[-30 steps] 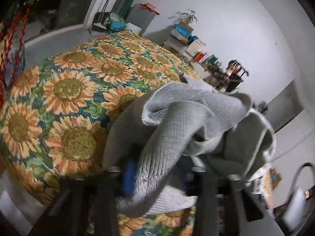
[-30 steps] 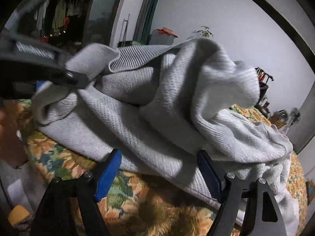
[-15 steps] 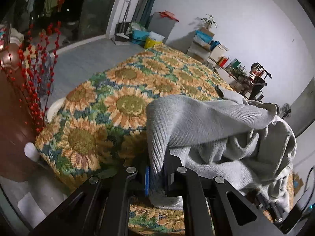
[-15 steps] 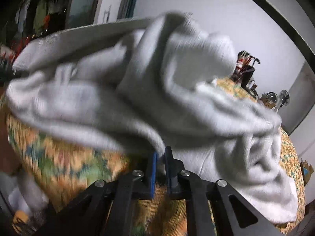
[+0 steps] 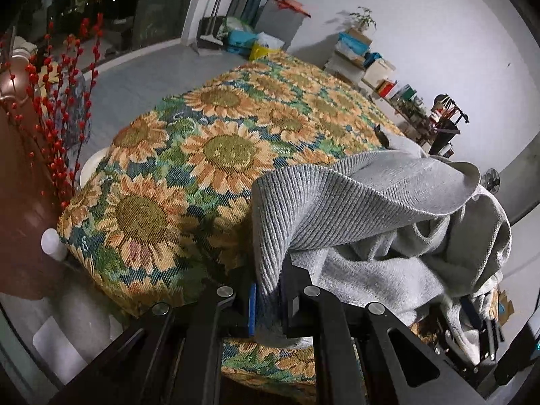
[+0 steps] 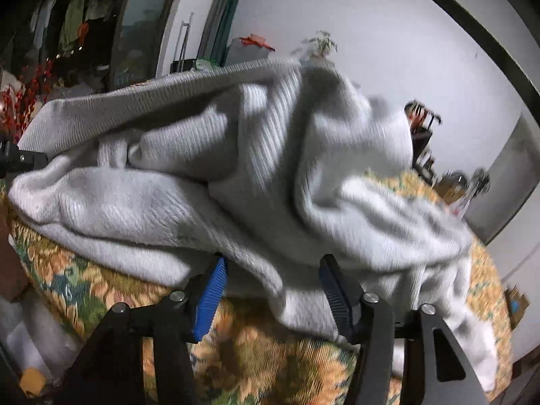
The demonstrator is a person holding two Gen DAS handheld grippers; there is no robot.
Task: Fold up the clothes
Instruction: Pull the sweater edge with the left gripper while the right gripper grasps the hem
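A grey knit sweater (image 5: 371, 222) lies bunched on the sunflower-patterned cover (image 5: 219, 148), near its front corner. My left gripper (image 5: 270, 292) is shut on the sweater's ribbed hem and holds that edge lifted off the cover. In the right wrist view the sweater (image 6: 236, 168) fills the middle, its hem stretched taut toward the left gripper (image 6: 20, 162) at the left edge. My right gripper (image 6: 273, 287) is opening. A fold of the sweater hangs between its blue pads (image 6: 211, 295), which do not press on it.
Red berry branches (image 5: 57, 118) and brown furniture stand left of the cover's corner, with a white cup (image 5: 54, 244) below them. Boxes and shelves (image 5: 364, 57) line the far wall. Grey floor (image 5: 141, 77) lies beyond the cover's left edge.
The right gripper closed on a fold of the sweater half a second ago and has now spread apart, letting it go. The left gripper drew the hem to the near corner and kept its grip.
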